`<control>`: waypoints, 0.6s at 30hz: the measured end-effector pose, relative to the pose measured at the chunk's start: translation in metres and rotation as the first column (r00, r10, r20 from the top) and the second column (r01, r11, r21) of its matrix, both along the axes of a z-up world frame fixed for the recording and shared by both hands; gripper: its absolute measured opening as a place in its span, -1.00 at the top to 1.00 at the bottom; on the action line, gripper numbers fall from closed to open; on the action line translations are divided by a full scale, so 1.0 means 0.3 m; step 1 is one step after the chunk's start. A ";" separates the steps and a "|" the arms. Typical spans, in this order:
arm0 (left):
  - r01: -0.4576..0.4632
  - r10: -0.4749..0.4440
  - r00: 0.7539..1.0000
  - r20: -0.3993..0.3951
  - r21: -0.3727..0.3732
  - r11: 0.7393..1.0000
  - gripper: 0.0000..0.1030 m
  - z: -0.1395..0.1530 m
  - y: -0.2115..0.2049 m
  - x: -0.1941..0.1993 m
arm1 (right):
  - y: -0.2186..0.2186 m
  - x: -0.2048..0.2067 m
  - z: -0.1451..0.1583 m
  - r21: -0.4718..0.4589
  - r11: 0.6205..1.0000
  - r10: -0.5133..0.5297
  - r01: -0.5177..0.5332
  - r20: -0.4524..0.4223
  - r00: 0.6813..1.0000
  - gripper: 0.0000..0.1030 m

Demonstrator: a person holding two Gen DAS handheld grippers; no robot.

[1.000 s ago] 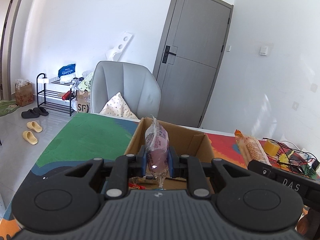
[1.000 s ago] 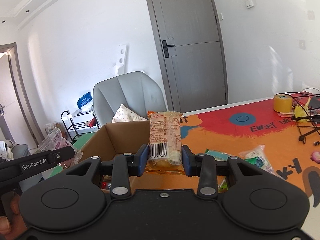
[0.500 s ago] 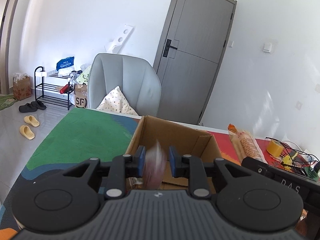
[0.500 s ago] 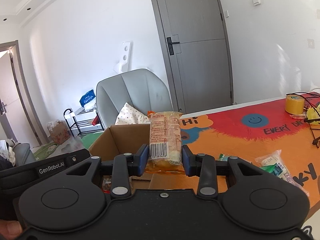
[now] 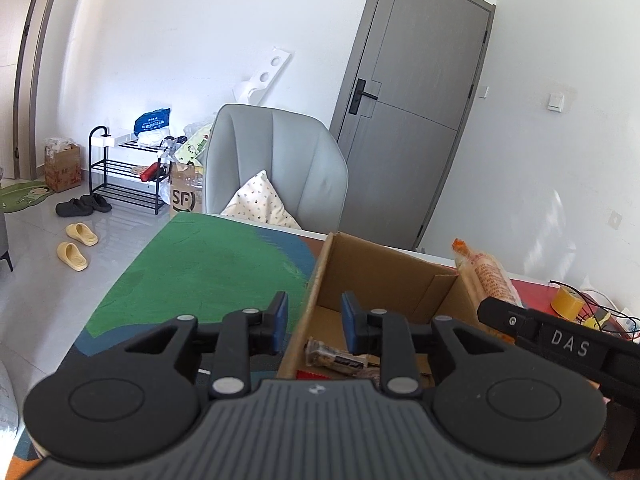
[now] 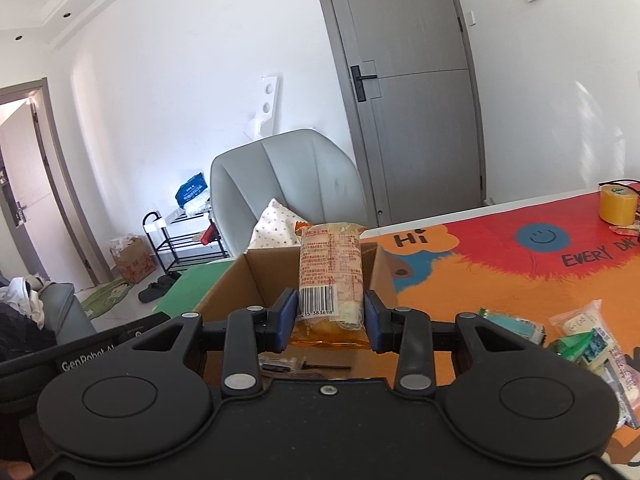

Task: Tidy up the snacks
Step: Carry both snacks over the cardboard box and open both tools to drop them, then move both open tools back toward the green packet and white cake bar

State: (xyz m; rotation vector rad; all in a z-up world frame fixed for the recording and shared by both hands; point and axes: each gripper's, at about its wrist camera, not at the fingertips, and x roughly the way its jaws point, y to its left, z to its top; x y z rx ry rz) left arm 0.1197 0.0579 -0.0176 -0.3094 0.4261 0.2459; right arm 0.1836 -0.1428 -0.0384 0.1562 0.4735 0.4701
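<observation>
A: Left wrist view, entry one. The left gripper (image 5: 311, 322) has just been opening; its jaws now stand a narrow way apart with nothing between them. It straddles the near-left wall of the cardboard box (image 5: 394, 276). My reading: that hand's share is delivered, since a wrapped snack bar (image 5: 336, 359) lies on the box floor just past the pads.

B: Right wrist view disagrees on workload. The right gripper (image 6: 330, 316) is clamped on the orange snack pack (image 6: 331, 280), gripped low at the barcode end so the pack stands upright. It hangs over the box's (image 6: 256, 276) near edge, probably so it can drop straight in.

A: Noted. From my side the same pack (image 5: 486, 276) shows only as an edge beyond the box's right flap; the grip itself is hidden.

B: And mine shows what yours cannot: loose snack packets (image 6: 580, 340) on the orange table mat (image 6: 460, 280) to the right, well apart from the box, plus a yellow tape roll (image 6: 618, 204) further back. So sorting looks unfinished.

A: Mine adds the box interior, which your pack mostly blocks.
</observation>
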 end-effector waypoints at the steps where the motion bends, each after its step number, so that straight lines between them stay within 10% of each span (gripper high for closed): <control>1: -0.002 0.002 1.000 -0.001 0.000 1.000 0.37 0.001 0.002 -0.003 | 0.004 -0.002 0.001 -0.006 1.000 -0.001 0.001 0.000 1.000 0.08; 3: -0.006 0.006 1.000 -0.001 0.001 1.000 0.22 0.002 0.004 -0.010 | 0.002 -0.012 0.002 -0.009 1.000 -0.018 0.018 0.006 1.000 -0.23; 10: -0.009 0.009 1.000 0.014 0.005 1.000 -0.44 0.007 -0.012 -0.027 | -0.054 -0.037 0.000 0.000 0.998 -0.067 0.067 -0.017 0.998 -0.25; 18: 0.016 -0.017 1.000 0.008 0.028 0.999 -0.73 0.012 -0.075 -0.043 | -0.143 -0.081 -0.003 0.007 0.993 -0.118 0.118 -0.033 0.992 -0.32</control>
